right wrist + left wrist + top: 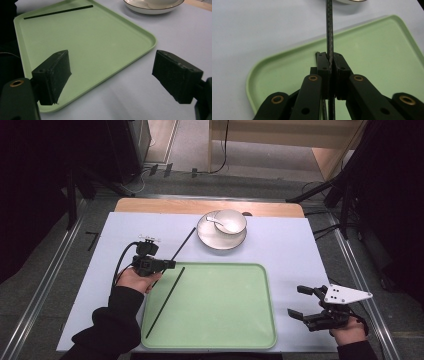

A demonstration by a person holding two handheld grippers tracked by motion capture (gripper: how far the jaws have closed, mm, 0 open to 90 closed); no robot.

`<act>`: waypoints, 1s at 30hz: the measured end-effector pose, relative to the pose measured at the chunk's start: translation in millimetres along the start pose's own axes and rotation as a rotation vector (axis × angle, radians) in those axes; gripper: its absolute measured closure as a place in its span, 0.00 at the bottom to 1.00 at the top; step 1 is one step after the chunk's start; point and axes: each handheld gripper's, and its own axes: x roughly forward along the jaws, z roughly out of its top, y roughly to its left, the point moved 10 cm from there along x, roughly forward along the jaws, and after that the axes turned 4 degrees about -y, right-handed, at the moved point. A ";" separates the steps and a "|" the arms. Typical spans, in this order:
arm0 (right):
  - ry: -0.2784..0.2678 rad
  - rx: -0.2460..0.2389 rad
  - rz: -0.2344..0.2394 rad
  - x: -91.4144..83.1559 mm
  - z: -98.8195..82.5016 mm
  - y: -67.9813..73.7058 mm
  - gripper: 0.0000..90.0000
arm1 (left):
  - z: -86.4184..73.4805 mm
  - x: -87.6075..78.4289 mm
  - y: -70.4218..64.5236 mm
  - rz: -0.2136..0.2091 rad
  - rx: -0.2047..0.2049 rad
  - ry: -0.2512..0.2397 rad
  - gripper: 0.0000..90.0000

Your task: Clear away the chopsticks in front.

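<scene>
2 black chopsticks are in hand at this worktop [100, 270], which lies under a pale sheet with a strip of bare wood at its far edge. Next in size is the green tray [220, 320] at the near middle of the sheet, its left edge close to the person's left sleeve. Beyond the tray's far edge sits a white plate [210, 240] carrying a white bowl [231, 220], and a white spoon [215, 221] rests in the bowl.

Left tongs [170, 264] hover at the tray's far left corner, clamped tight on 1 chopstick [186, 240]; that held chopstick slants up and away over the sheet, its far tip near the plate. From the left gripper view, the held chopstick [329, 30] runs straight up between the pressed pads, above the tray's [374, 57] corner. Right tongs [300, 301] stand just off the tray's right edge, near the worktop's near right corner, jaws wide apart with nothing between them.

Loose chopstick [165, 300] number 2 lies flat in the tray along its left side, well apart from the right tongs.
</scene>
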 end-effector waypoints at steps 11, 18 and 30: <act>-0.007 -0.004 -0.003 -1.4 1.4 -0.1 0.17 | -32.8 -14.4 -15.0 -0.026 -0.025 0.020 0.96; -0.004 -0.004 0.000 -0.9 1.6 0.4 0.17 | -52.0 -16.6 -21.9 -0.028 -0.046 0.036 0.96; -0.001 -0.007 0.007 0.6 1.8 1.4 0.17 | -82.3 -7.2 -33.9 -0.029 -0.044 0.100 0.96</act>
